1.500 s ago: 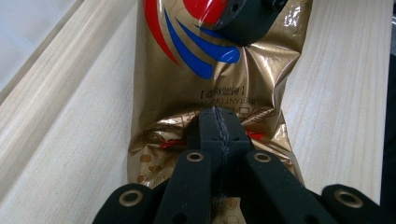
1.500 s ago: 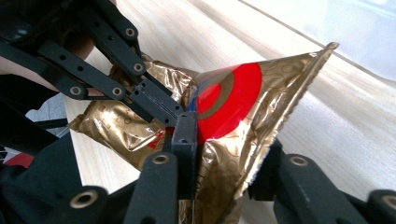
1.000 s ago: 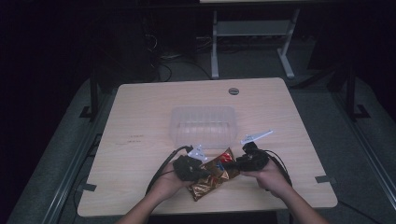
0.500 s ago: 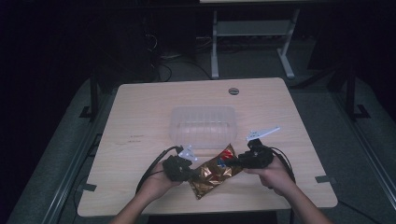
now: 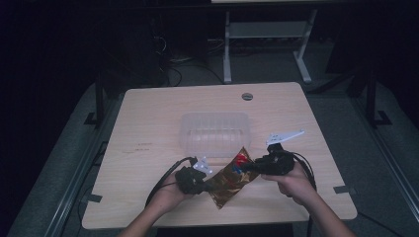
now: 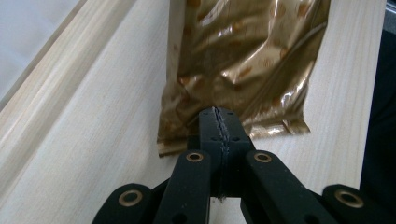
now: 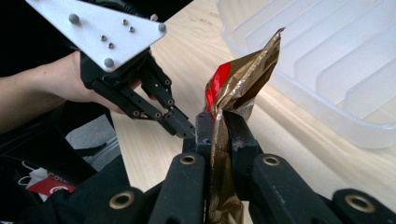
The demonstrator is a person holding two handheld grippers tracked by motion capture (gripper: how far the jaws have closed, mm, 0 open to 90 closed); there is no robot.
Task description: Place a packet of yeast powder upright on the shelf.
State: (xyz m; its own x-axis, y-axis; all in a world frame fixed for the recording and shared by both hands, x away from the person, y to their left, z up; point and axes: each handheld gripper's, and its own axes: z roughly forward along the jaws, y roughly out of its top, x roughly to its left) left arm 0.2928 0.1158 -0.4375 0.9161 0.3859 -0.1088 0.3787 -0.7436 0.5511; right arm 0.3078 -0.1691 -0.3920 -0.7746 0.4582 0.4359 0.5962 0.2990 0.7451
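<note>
High view: near the front edge of the pale wooden tabletop [image 5: 148, 128], a crinkled gold foil snack bag [image 5: 230, 180] is pinched by the left gripper [image 5: 206, 185] and the right gripper [image 5: 247, 169].

The table [image 5: 148, 118] is looked down on from overhead, pretty far off. Each gripper view is shot close along its own jaws, and the gold bag [image 6: 243, 60] is shared by all three.

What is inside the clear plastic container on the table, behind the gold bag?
Nothing that shows: through the clear container only its ribbed floor is visible. The gold bag, pinched by the left gripper and right gripper, covers a bit of its near right corner, hiding that spot.
</note>
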